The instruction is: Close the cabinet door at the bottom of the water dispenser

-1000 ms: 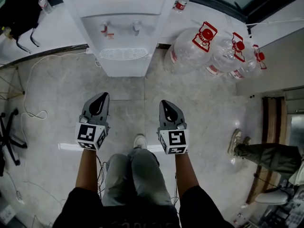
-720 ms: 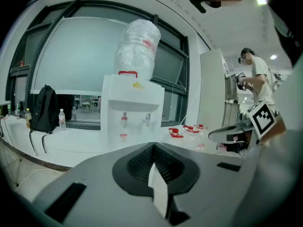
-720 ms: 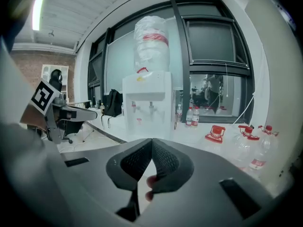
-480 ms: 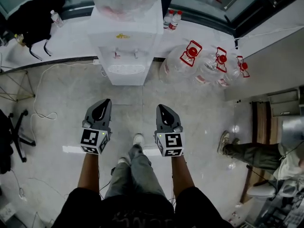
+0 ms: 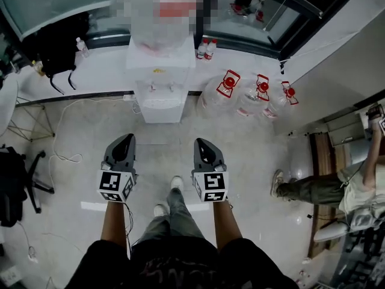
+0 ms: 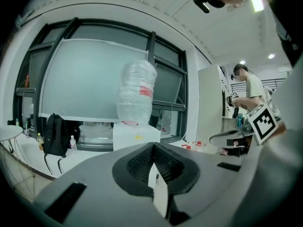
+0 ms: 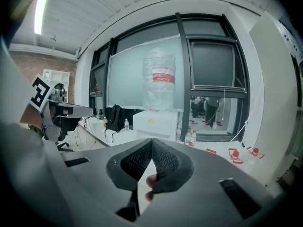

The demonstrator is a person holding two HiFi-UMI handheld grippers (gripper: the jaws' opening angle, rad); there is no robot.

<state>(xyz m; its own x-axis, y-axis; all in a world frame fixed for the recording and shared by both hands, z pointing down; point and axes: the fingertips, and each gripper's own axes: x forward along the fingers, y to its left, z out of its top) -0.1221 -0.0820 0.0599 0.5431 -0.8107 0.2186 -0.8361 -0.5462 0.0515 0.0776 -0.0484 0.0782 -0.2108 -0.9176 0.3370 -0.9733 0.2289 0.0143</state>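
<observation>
Jaws of the left hand-held gripper (image 5: 123, 138) and of the right hand-held gripper (image 5: 201, 143) are pressed together with nothing between them. Both are held side by side above the pale grey tiled floor (image 5: 72, 185) and point toward the far wall. The tall white water dispenser (image 5: 159, 95), with a clear upturned bottle (image 6: 136, 91) on top, stands far and centre, well apart from both, beside clear plastic jugs with red caps (image 5: 240, 101) on its right. Its bottom cabinet door is too foreshortened to tell whether it is closed.

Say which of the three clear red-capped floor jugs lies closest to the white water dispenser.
The leftmost clear plastic jug, lying right beside the white water dispenser; the middle jug and right jug sit farther from it.
</observation>
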